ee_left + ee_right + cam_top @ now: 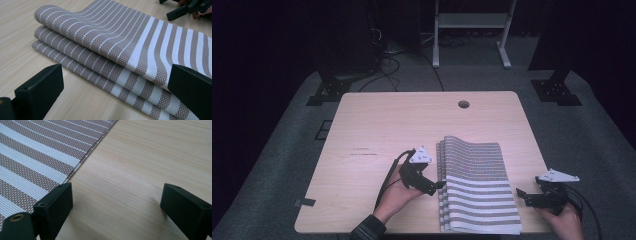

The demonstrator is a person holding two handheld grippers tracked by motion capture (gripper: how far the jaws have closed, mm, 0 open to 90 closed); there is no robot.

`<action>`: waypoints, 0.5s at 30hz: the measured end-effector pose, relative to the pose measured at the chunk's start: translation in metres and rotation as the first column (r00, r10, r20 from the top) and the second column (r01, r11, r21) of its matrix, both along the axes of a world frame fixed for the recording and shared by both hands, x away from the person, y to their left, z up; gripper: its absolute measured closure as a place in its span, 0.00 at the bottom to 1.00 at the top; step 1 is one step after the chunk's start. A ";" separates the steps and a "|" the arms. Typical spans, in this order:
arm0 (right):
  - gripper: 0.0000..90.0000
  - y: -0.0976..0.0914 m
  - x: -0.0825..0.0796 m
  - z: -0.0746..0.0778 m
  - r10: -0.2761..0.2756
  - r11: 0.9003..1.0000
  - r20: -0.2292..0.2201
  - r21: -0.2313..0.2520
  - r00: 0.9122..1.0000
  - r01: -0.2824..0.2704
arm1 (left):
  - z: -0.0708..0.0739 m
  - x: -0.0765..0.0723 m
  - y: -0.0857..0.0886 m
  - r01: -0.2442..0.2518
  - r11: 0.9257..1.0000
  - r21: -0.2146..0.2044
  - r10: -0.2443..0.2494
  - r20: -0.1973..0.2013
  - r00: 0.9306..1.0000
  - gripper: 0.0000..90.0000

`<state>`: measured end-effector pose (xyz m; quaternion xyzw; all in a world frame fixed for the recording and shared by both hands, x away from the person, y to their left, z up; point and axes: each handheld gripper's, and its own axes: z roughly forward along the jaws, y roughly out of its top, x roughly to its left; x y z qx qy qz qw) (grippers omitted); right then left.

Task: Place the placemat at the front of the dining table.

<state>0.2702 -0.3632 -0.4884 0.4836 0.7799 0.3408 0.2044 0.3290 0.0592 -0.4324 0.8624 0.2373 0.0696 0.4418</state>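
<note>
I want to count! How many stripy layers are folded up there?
3 layers show at the stripy mat's folded edge: top, middle, bottom on the table. More may hide inside.

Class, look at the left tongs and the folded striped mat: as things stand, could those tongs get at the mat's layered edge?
Probably yes. The left tongs stand open right beside the striped mat, facing its stacked folded edge, with bare table between and nothing in the way.

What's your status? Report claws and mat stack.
Left claw open at the mat stack edge, gripping nothing. Right claw open over bare table. Nothing blocking.
</note>
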 end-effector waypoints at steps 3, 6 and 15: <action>0.11 0.000 0.000 0.000 0.000 1.000 0.000 0.000 1.000 0.000 | -0.001 0.001 -0.005 0.009 1.000 0.001 -0.008 -0.008 1.000 0.00; 0.11 0.000 0.000 0.000 0.000 1.000 0.000 0.000 1.000 0.000 | -0.002 0.002 -0.009 0.019 1.000 0.001 -0.019 -0.011 1.000 0.00; 0.11 0.000 0.000 0.000 0.000 1.000 0.000 0.000 1.000 0.000 | -0.007 0.003 -0.024 0.043 0.999 0.013 -0.043 -0.025 0.999 0.00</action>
